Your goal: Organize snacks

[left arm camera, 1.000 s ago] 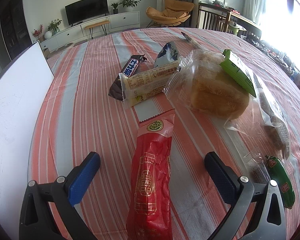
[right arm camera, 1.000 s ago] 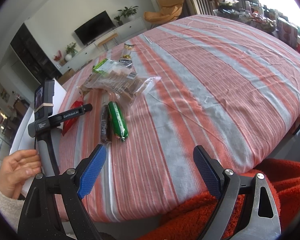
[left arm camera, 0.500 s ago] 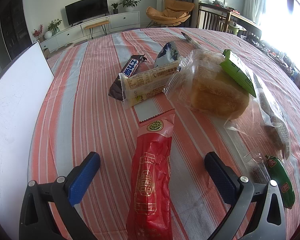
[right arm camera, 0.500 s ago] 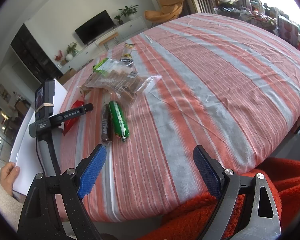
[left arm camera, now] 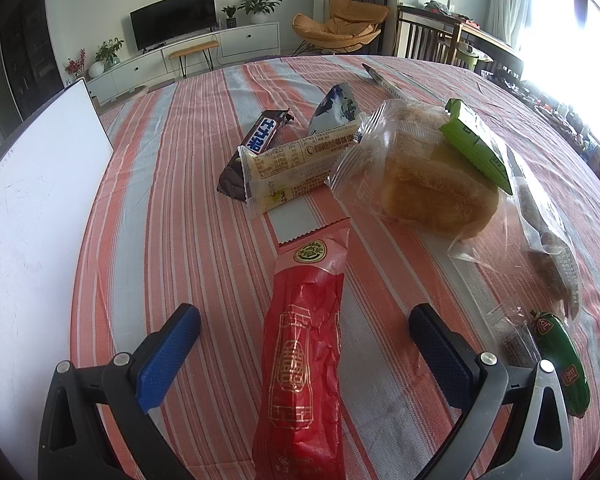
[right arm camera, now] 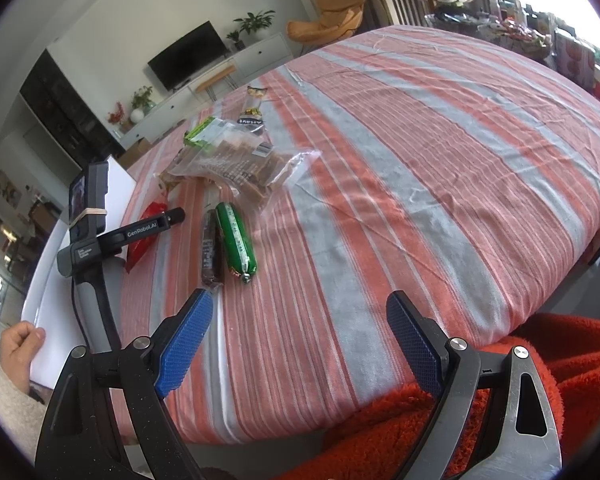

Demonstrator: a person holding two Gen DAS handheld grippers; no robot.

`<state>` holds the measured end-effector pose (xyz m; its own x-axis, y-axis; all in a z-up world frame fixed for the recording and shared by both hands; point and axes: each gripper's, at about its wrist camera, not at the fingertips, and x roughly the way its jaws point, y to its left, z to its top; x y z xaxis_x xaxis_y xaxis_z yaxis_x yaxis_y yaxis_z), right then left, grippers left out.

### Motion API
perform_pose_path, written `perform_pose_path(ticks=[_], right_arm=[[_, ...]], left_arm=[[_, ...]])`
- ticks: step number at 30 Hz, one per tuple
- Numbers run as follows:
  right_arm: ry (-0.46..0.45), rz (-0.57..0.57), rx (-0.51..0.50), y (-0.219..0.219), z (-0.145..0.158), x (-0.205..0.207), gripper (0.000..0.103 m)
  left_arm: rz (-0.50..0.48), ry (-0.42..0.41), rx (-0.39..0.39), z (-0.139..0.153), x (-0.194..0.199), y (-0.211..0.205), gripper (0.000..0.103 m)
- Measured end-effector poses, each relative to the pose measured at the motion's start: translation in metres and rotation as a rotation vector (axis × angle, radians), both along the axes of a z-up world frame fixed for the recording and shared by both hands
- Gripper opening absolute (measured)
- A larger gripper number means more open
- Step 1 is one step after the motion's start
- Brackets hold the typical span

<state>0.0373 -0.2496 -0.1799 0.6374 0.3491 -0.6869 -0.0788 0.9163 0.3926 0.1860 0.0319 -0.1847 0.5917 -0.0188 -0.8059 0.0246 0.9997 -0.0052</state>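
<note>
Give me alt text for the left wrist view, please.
The open left tongs straddle a long red snack packet lying on a red-and-grey striped tablecloth. Beyond it lie a chocolate bar, a yellow wafer packet and bagged bread; a green sausage sits at right.

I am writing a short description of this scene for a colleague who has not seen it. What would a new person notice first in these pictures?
First, the long red snack packet, lying on the striped tablecloth between the open fingers of the left gripper. Behind it is a loose pile of snacks, where a clear bag of golden bread stands out. From the right wrist view, the green sausage catches the eye beside a dark stick, ahead of the open right gripper.
</note>
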Motion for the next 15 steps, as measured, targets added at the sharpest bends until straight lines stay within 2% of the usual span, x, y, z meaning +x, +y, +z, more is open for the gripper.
perform_pose_path(ticks=[15], right_arm=[[-0.007,-0.002,0.005,-0.0013,0.0014,-0.0014,0.091]], left_arm=[[0.0,-0.001,0.0,0.0002,-0.0005,0.0001,0.103]])
